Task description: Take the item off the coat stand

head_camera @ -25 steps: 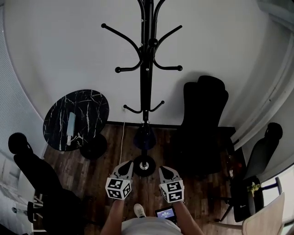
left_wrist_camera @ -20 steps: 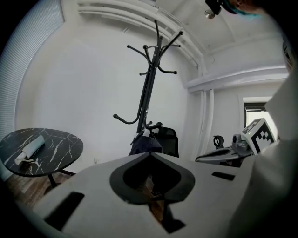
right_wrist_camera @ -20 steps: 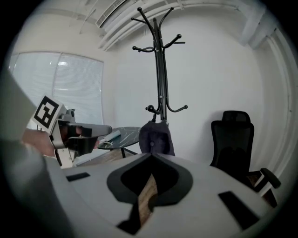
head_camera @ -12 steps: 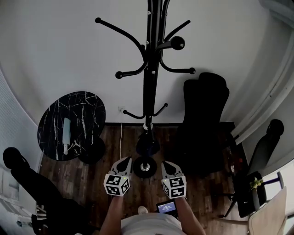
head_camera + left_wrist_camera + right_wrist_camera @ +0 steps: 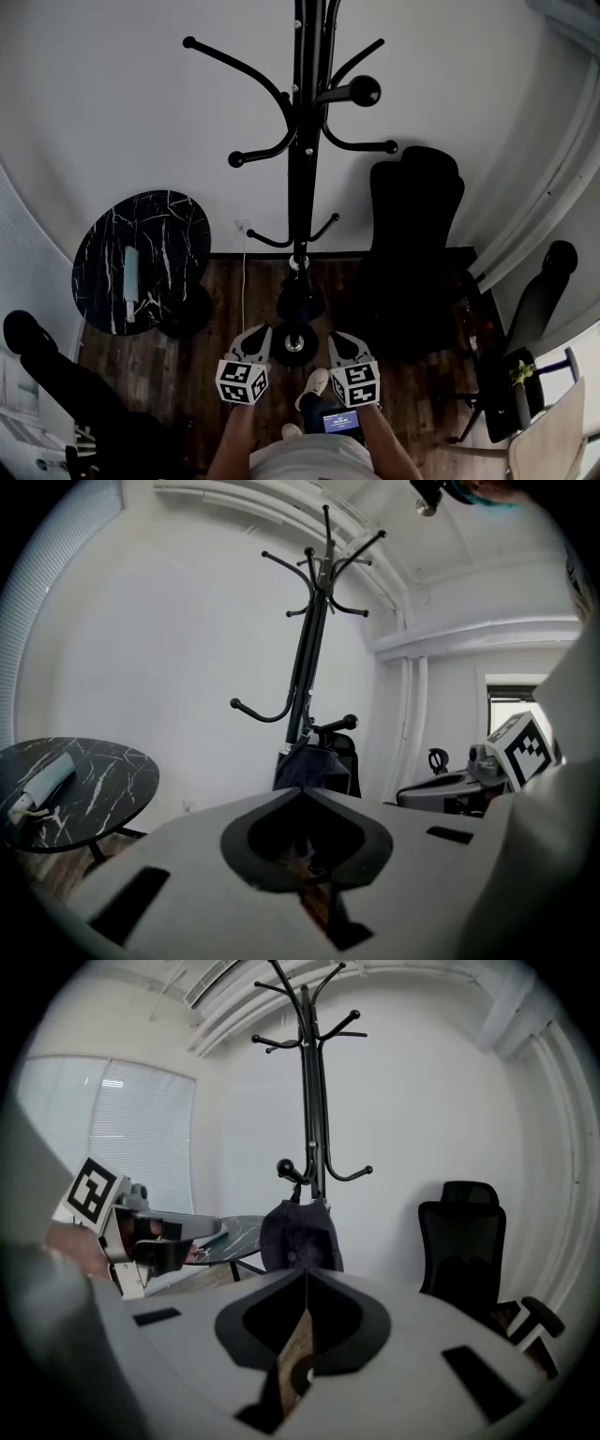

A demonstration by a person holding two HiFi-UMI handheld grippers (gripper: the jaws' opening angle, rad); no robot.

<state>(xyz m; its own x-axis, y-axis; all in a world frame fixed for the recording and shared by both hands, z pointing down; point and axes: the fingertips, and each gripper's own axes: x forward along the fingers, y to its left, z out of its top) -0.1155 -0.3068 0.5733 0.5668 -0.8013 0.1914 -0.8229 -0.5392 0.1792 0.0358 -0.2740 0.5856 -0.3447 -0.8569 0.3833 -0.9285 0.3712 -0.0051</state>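
Note:
The black coat stand (image 5: 301, 159) rises in the middle of the head view, its round base (image 5: 293, 344) on the wood floor. A dark cloth item (image 5: 300, 300) hangs from a low hook on the pole; it also shows as the dark item (image 5: 300, 1235) in the right gripper view and the dark item (image 5: 314, 766) in the left one. My left gripper (image 5: 256, 331) and right gripper (image 5: 339, 337) are held side by side short of the base, both shut and empty, pointing at the stand. Neither touches the item.
A round black marble table (image 5: 159, 234) stands left of the stand with a pale folded umbrella (image 5: 129, 281) on it. A black office chair (image 5: 412, 244) is on the right, another chair (image 5: 539, 300) further right, and a white wall behind.
The stand looms larger and higher in the head view. Both grippers have shifted a little towards it, still shut. A shoe now shows between them.

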